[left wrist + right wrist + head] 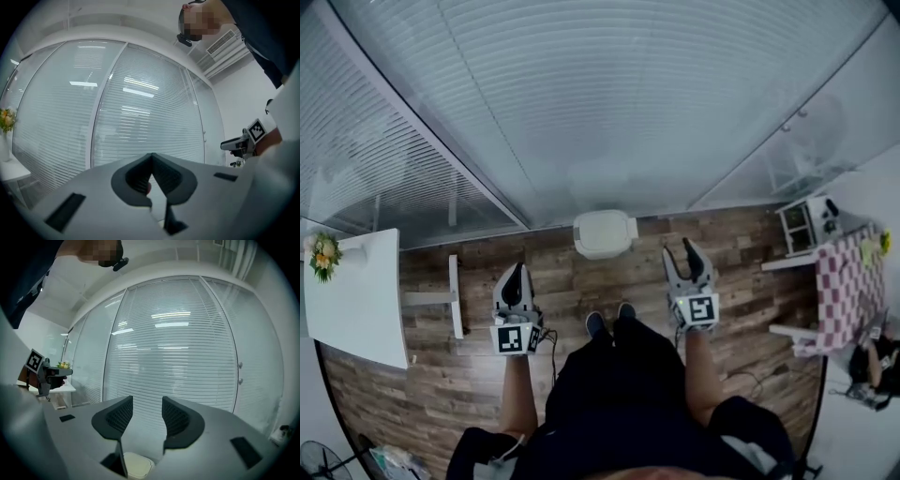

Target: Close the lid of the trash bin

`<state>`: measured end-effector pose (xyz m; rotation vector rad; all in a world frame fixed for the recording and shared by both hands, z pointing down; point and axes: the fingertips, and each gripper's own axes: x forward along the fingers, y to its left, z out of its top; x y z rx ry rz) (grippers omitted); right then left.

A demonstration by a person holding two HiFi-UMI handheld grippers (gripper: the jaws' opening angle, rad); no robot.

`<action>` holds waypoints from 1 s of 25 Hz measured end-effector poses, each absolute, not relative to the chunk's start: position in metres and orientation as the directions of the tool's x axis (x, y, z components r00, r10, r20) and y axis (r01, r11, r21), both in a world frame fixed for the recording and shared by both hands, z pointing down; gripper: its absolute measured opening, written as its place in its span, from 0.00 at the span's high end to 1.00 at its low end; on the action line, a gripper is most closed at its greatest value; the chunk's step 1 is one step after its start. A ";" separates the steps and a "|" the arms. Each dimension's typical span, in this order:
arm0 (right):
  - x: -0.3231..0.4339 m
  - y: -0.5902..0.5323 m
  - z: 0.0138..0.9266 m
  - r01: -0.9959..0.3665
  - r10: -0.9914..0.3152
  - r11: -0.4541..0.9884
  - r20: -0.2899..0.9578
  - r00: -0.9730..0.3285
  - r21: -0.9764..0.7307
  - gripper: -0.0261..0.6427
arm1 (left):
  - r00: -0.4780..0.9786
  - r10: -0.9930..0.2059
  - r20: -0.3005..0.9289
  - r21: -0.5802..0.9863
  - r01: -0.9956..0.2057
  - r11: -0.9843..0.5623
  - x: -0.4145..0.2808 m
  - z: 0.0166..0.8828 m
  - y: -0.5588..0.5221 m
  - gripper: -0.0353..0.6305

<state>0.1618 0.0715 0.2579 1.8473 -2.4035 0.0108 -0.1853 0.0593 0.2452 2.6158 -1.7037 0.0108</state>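
Note:
A white trash bin (602, 232) stands on the wood floor against the glass wall, its lid lying flat on top. Both grippers hang in the air in front of it, pointing at the wall, and touch nothing. The left gripper (518, 272) is to the bin's lower left; in the left gripper view its jaws (151, 158) meet at the tips with nothing between them. The right gripper (680, 253) is to the bin's right, open and empty (147, 405). The bin's top (136, 465) shows low between the right jaws.
A white table (366, 300) with a flower pot (323, 255) stands at the left, with a narrow white bench (455, 295) beside it. A checkered-cloth table (848, 286) and a small white shelf unit (806, 225) are at the right. Glass walls with blinds (609, 112) close the far side.

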 end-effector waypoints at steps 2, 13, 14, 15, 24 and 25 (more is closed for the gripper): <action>0.167 0.079 0.257 -0.965 -0.966 0.250 0.095 -0.242 0.085 0.68 | 0.399 -0.917 0.020 0.030 -0.917 -0.399 -0.182 0.243 0.067 0.94; 0.187 0.084 0.251 -0.957 -0.955 0.281 0.117 -0.272 0.070 0.95 | 0.385 -0.923 0.002 0.059 -0.921 -0.385 -0.152 0.229 0.081 0.94; 0.190 0.084 0.249 -0.956 -0.955 0.282 0.116 -0.272 0.080 0.95 | 0.389 -0.921 -0.001 0.056 -0.920 -0.388 -0.149 0.228 0.081 0.94; 0.194 0.083 0.248 -0.956 -0.956 0.281 0.117 -0.270 0.089 0.96 | 0.397 -0.918 0.001 0.045 -0.917 -0.397 -0.146 0.228 0.082 0.94; 0.196 0.082 0.248 -0.949 -0.947 0.305 0.130 -0.294 0.075 0.96 | 0.389 -0.921 0.017 0.027 -0.921 -0.388 -0.135 0.228 0.082 0.94; 0.196 0.083 0.248 -0.948 -0.945 0.310 0.131 -0.299 0.076 0.96 | 0.384 -0.923 0.017 0.029 -0.923 -0.383 -0.136 0.227 0.082 0.94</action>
